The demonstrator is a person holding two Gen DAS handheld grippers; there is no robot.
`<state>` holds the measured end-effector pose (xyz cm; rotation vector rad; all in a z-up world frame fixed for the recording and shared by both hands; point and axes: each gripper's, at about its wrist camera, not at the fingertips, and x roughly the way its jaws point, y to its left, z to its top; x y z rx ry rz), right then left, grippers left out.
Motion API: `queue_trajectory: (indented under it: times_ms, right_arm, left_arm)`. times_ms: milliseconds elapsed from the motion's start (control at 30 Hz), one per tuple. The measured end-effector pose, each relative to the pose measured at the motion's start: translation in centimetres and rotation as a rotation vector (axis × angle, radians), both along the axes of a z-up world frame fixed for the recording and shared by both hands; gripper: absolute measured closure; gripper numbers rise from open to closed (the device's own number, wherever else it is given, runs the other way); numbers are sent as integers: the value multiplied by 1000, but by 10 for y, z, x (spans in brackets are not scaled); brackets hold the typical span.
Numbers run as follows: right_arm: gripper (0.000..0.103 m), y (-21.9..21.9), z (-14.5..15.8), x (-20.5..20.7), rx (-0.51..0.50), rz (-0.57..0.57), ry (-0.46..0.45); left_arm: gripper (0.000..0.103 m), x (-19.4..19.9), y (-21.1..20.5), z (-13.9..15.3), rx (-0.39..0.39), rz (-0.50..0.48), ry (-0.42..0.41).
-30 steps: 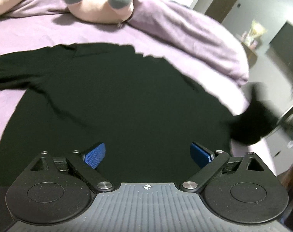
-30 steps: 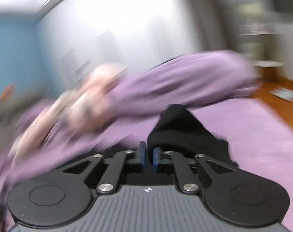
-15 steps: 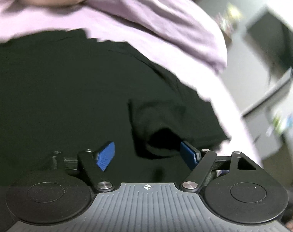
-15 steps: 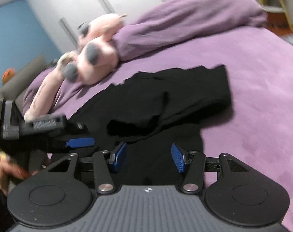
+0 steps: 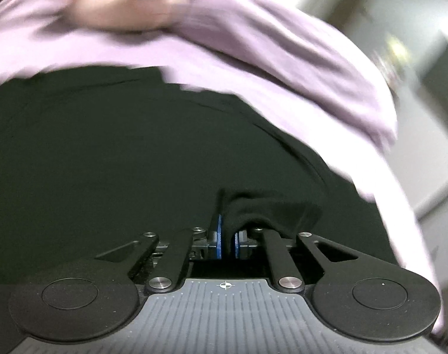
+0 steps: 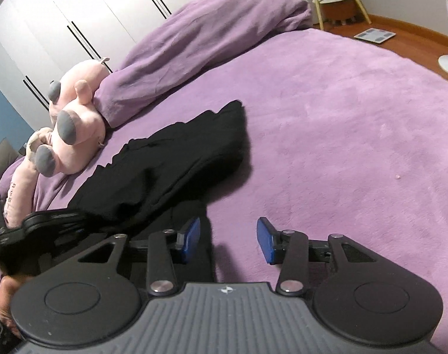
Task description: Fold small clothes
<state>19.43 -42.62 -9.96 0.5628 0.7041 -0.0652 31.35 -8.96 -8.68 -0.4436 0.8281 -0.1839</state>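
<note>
A black garment (image 5: 120, 153) lies spread on the purple bed; in the right wrist view (image 6: 171, 162) its right part is folded over onto the body. My left gripper (image 5: 227, 240) is shut on a bunched fold of the black cloth (image 5: 265, 209) at its near edge. The left gripper also shows at the left of the right wrist view (image 6: 44, 221), blurred. My right gripper (image 6: 228, 240) is open and empty, low over the bed, with its left blue pad (image 6: 191, 234) over the garment's near right edge.
A pink plush toy (image 6: 73, 121) with grey feet lies beyond the garment. A rolled purple duvet (image 6: 212, 35) runs along the far side. The purple bed cover (image 6: 356, 124) stretches to the right. A white wardrobe, a stool and a scale on the wooden floor lie beyond.
My left gripper has closed on a fold of the black cloth. My right gripper let go of the cloth, opened and drew back to the right; the folded part now lies on the garment.
</note>
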Motion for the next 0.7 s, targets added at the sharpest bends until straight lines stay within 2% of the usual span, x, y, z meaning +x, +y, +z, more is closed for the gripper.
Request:
queue_trajectory:
  times_ms: [67,133,200,233,333,400,467,533,600,667,700]
  right_arm:
    - [60,-1,2,2,-15,-3,2]
    - [60,-3,5,4,-16,-1,5]
    - [60,-1,11,6,-25,24,0]
    - [60,1,15,8,-30,42,0]
    - [59,13,32,15,-55,101,-15]
    - [56,27,44,23,-80,152,-38]
    - [49,40,53,32,-96,194,-65]
    - [49,51,58,44,-77,233,-80]
    - [49,60,56,57,-61,252,-81]
    - [49,70,48,70,-64,256,-60]
    - [50,74,43,76,-61,255,-45]
  left_arm:
    - [94,-6,38,-5,-97,123,21]
    - [94,-12,69,-10,-117,202,43]
    - [91,-18,98,-12,-194,217,50]
    - [88,-19,107,-12,-205,210,48]
    - [59,-19,121,-6,-155,192,3]
    - [56,-16,126,-4,-143,154,-22]
    - [51,-10,119,-3,-103,88,-38]
    - [51,-1,103,-3,-32,31,-43]
    - [58,5,93,-5,12,27,-36]
    - [74,9,99,-9,-37,107,-26]
    - [74,9,108,-12,-94,168,-6]
